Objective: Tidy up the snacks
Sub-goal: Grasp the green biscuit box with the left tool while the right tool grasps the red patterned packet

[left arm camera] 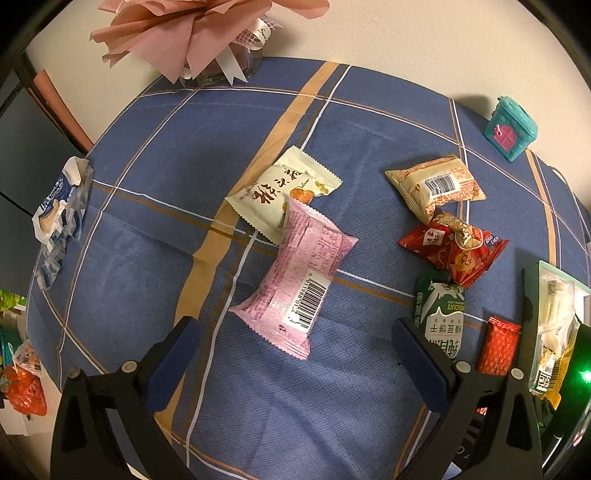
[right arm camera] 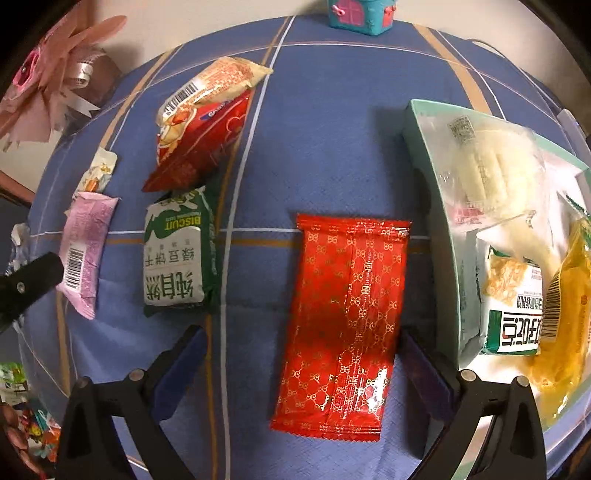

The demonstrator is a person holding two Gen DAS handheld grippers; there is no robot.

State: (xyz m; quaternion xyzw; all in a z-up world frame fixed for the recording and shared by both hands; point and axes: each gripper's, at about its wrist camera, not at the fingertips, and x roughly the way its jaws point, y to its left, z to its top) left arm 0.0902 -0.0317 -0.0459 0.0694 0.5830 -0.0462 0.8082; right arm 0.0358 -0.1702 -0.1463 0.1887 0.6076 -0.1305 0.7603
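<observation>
A pink snack packet [left arm camera: 295,280] lies on the blue checked tablecloth [left arm camera: 166,155], its near end between the fingers of my open left gripper [left arm camera: 295,332]. A cream packet [left arm camera: 280,192] touches its far end. My right gripper [right arm camera: 303,347] is open around a flat red gold-patterned packet [right arm camera: 343,325] lying on the cloth. Left of it are a green biscuit packet [right arm camera: 177,254], a red bag [right arm camera: 199,144] and a beige packet [right arm camera: 214,85]. A mint-green box [right arm camera: 436,192] on the right holds several snacks.
A pink paper bouquet [left arm camera: 207,33] stands at the table's far edge and a teal toy house [left arm camera: 511,129] at the far right. A crumpled blue-white wrapper [left arm camera: 61,210] lies at the left edge. Bags of snacks [left arm camera: 22,384] sit below the table's left side.
</observation>
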